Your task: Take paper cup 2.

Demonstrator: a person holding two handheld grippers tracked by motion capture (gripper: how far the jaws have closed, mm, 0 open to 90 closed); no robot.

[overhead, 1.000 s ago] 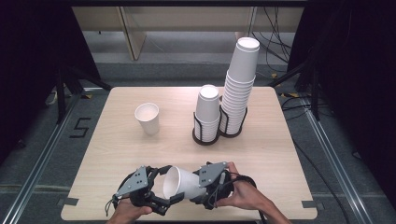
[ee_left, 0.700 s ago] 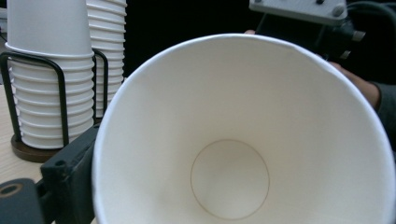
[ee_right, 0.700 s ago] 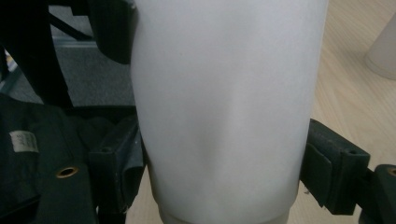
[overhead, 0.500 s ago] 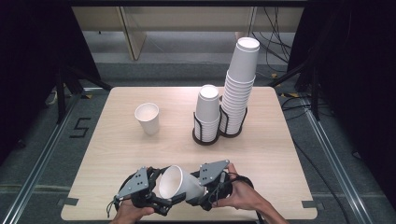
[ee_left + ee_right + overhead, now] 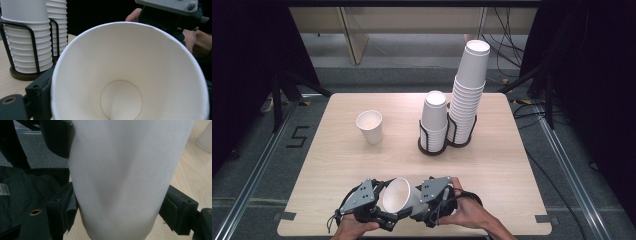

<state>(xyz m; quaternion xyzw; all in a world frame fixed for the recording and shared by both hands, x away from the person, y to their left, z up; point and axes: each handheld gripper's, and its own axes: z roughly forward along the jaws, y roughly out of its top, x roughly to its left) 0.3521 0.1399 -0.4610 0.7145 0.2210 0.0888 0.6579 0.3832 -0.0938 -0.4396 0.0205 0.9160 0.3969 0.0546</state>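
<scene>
Right gripper view: cup between claw jaws

A paper cup lies tilted on its side between the left gripper and the right gripper, well in front of the short cup stack. The left jaws have just been opening. A lone upright cup stands left of that stack; the tall stack touches its right.
</scene>
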